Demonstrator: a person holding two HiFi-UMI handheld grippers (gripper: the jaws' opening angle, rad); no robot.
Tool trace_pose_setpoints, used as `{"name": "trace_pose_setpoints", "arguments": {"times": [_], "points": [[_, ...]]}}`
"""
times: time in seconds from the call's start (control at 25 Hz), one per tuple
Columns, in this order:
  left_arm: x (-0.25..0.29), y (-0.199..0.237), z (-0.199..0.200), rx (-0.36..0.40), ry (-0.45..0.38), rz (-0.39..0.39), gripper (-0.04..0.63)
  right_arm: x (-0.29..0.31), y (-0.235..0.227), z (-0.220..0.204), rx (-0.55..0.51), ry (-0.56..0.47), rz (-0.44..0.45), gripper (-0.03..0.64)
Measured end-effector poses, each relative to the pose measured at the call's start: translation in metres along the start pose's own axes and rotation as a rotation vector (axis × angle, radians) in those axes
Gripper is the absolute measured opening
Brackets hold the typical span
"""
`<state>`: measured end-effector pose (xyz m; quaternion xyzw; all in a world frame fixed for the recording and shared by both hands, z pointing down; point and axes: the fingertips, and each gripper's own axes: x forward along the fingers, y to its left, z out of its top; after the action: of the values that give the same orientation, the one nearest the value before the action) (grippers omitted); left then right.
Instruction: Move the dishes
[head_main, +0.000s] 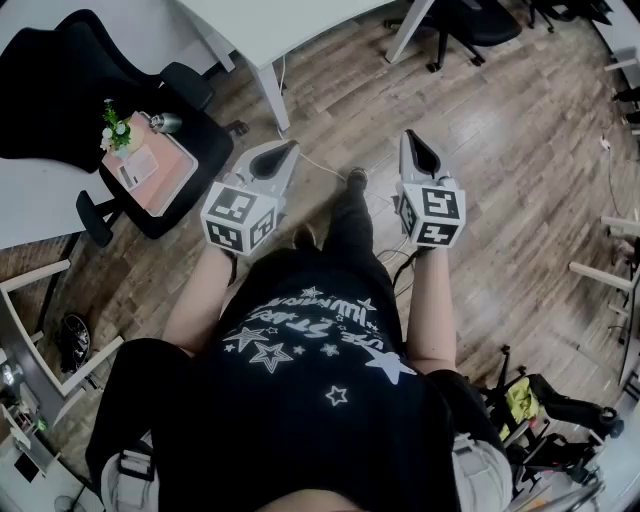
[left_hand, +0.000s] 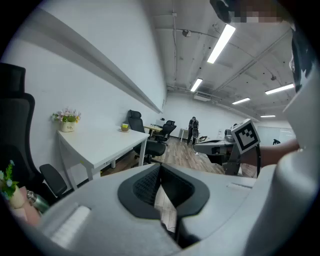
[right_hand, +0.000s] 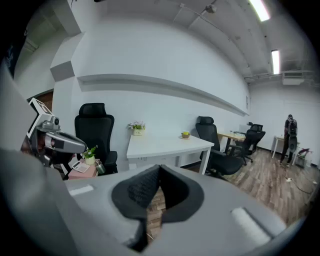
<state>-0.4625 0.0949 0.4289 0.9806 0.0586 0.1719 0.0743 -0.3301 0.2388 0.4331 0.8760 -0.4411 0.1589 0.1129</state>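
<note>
Well, both tools are shut and empty: the left tool (head_main: 288, 150) and the right tool (head_main: 413, 140) are held level over the wood floor (head_main: 520, 180). The dish (right_hand: 185, 134) sits well ahead on the white table (right_hand: 165, 144), by its wall edge and just right of the right tool's line. Neither tool is clearly nearer.

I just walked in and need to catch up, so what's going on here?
A person stands in an office holding the left gripper and the right gripper out in front over the wood floor, both shut and empty. Nothing is being handled. A white table ahead carries a flower pot and what looks like a small dish; neither gripper is near them. A pink tray with a small plant sits on a black chair to the person's left.
</note>
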Motion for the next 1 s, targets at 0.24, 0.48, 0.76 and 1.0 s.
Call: {"name": "trace_pose_setpoints", "arguments": {"times": [0.24,0.48,0.76,1.0], "points": [[-0.005,0.015,-0.010,0.004,0.018,0.052,0.011,0.002,0.008,-0.006,0.003,0.016,0.002,0.003],[0.000,0.026,-0.014,-0.019,0.028,0.082,0.011,0.013,0.003,-0.004,-0.003,0.027,0.008,0.003],[0.031,0.048,0.000,-0.031,0.027,0.098,0.011,0.047,-0.025,0.008,-0.018,0.025,0.001,0.003],[0.084,0.071,0.041,-0.017,0.001,0.132,0.011,0.089,-0.089,0.056,0.014,-0.075,-0.017,0.003]]}}
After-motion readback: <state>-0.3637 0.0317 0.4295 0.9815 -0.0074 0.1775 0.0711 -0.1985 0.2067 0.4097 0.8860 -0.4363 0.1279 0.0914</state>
